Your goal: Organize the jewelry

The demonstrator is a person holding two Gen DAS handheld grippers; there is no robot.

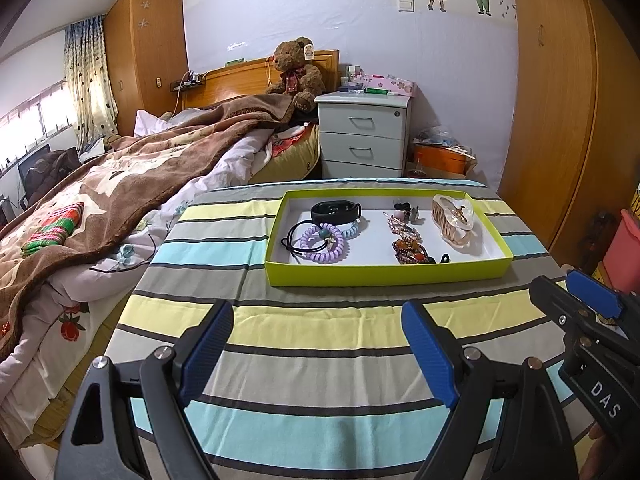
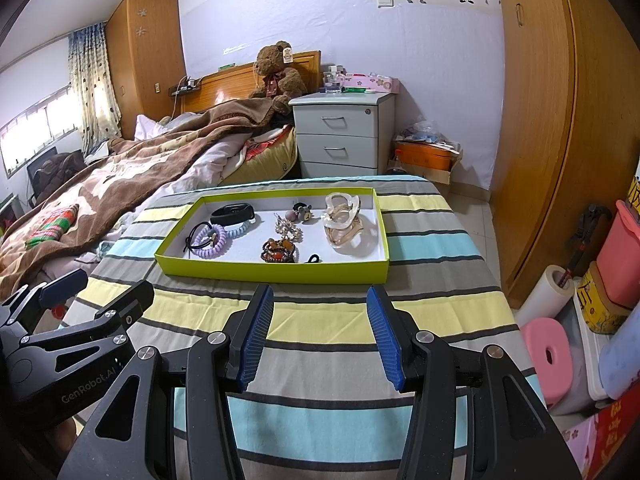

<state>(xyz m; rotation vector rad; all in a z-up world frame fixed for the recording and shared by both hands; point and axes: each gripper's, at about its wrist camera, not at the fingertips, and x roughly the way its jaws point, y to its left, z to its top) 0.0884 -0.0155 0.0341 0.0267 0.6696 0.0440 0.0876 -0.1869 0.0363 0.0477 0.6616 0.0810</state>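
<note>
Both claws hang apart over the striped cloth, holding nothing: the left gripper gapes wide, the right gripper stands about half open. Beyond them one green tray holds one black band, two coil ties, one clear hair claw.

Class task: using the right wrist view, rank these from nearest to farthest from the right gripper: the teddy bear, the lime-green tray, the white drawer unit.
From the right gripper, open over the striped cloth:
1. Lime-green tray, straight ahead on the cloth.
2. White drawer unit, beyond the tray, slightly right, beside the bed.
3. Teddy bear, farthest, against the headboard, left of the drawers.
</note>
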